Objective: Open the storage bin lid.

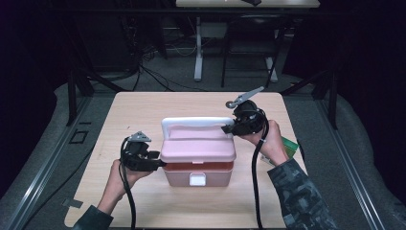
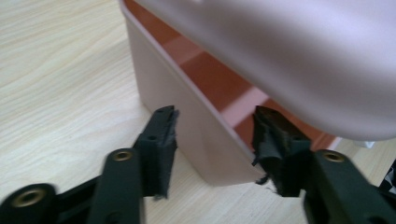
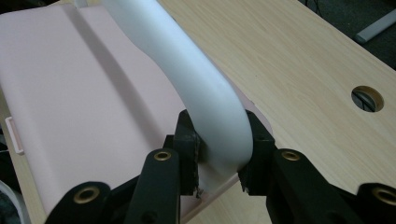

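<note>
From the high view, a pink box (image 1: 198, 160) sits near the middle of the light wooden counter (image 1: 143, 110), its pink lid (image 1: 197, 148) lifted a little so that a reddish band of the inside shows beneath the front edge. A white handle (image 1: 196, 123) arches over the back of the lid, and a white latch (image 1: 197, 179) sits on the front wall. The left hand-held gripper (image 1: 158, 160) is at the box's left side, level with the lid's edge; the right hand-held gripper (image 1: 229, 128) meets the right end of the handle. A green object (image 1: 289, 145) lies at the counter's right edge behind the right hand; what it is cannot be told.

The left gripper view brings in what the overhead angle hides: the left hand-held gripper (image 2: 215, 140) has its jaws on either side of the box's (image 2: 187, 130) corner wall, one outside, one against the reddish inner side under the raised lid (image 2: 299, 56). Whether the pads press the wall is not clear, so the grip cannot be told.

The right gripper view settles the other hand: the right hand-held gripper (image 3: 219, 154) is clamped on the curved end of the handle (image 3: 196, 79), pads on both sides, just above the lid (image 3: 84, 102). A round hole (image 3: 367, 98) in the counter (image 3: 299, 60) shows at the right.
</note>
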